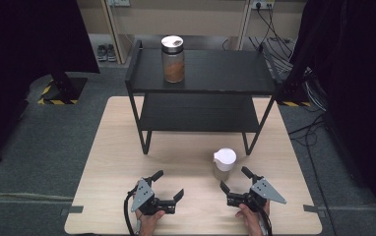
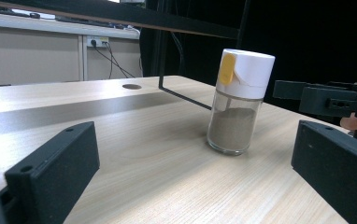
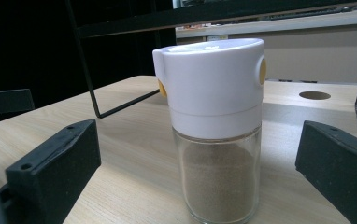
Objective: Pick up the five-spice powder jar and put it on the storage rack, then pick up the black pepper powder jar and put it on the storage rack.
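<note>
- The spice shaker (image 1: 224, 164) — clear glass, white cap, brownish powder inside — stands upright on the tabletop (image 1: 112, 147), just in front of the black rack's (image 1: 201, 93) right front leg.
- The right gripper (image 1: 234, 183) sits just beside it on the near side, jaws spread wide and empty; in the right gripper view the shaker (image 3: 216, 135) stands close between them, touching neither.
- The left gripper (image 1: 168, 185) rests well to the left, jaws also wide and holding nothing.
- A lidded jar (image 1: 172, 59) of reddish-brown powder stands on the rack's top shelf.
</note>
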